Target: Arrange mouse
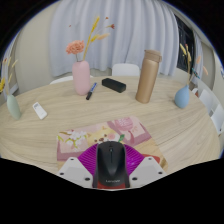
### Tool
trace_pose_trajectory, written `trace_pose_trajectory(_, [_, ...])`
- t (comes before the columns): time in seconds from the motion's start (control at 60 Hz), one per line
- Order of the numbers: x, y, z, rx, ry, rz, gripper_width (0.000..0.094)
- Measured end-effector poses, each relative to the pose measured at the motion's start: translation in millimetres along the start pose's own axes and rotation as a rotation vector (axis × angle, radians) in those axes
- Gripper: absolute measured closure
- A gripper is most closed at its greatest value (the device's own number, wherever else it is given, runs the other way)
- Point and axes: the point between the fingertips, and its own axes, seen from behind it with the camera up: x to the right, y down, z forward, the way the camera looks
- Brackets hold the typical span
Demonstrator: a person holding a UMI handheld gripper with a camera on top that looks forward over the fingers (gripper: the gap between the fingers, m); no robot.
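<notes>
While the mouse point(110, 161) sits low between the two fingers, its dark body fills the space between the magenta pads point(93, 162), which close in against both of its flanks, so the gripper point(110, 170) looks clamped on it at a narrow spread. Whether the mouse rests on the table point(60, 120) or is lifted just off it, I cannot tell.

Just ahead of the fingers lies a flat pink mat point(103, 138) printed with pale flowers, set at a slight slant on the light wood.

Beyond the mat, well apart from it, a tall tan bottle point(148, 77) stands upright. Nearer the middle of the far side a small black box point(114, 85) lies flat, and just beside it a dark pen point(90, 91) lies close to a pink vase point(81, 76) holding an orange flower and yellow sprigs.

Out toward one side a white remote point(38, 110) lies flat, with a pale blue vase point(13, 104) near it. On the opposite side stands a light blue vase point(183, 97).

Behind the table a white chair point(125, 70) shows against a pale curtain point(120, 30).
</notes>
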Motion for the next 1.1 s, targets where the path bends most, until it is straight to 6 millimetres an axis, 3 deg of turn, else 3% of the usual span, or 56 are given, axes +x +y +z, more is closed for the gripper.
trace_pose_trajectory(0.183, [-0.6,4.3,2.6,0.006,-0.026,-0.011,0.044])
trace_pose_trajectory(0.217, [0.2,3.4,1.0,0.002,-0.027,-0.018,0.0331])
trace_pose_trajectory(0.267, [0.0,-2.3,-6.0,0.011,-0.031,-0.021,0.0061])
trace_pose_trajectory(0.383, [-6.7,-22.4,-46.4,0.056,-0.055,-0.016,0.009])
trace_pose_trajectory(0.5, [-23.8,-19.7,-113.2,0.063,-0.085,0.01,0.0087])
trace_pose_trajectory(0.65, [-52.5,16.2,-203.3,0.059,-0.113,0.002,0.0087])
trace_pose_trajectory(0.783, [-77.6,62.4,-264.5,0.041,-0.135,-0.017,0.0093])
trace_pose_trajectory(0.917, [-97.6,102.9,-302.1,0.014,-0.16,-0.031,0.0095])
trace_pose_trajectory(1.1, [-107.0,124.4,-322.7,0.009,-0.165,-0.052,0.0093])
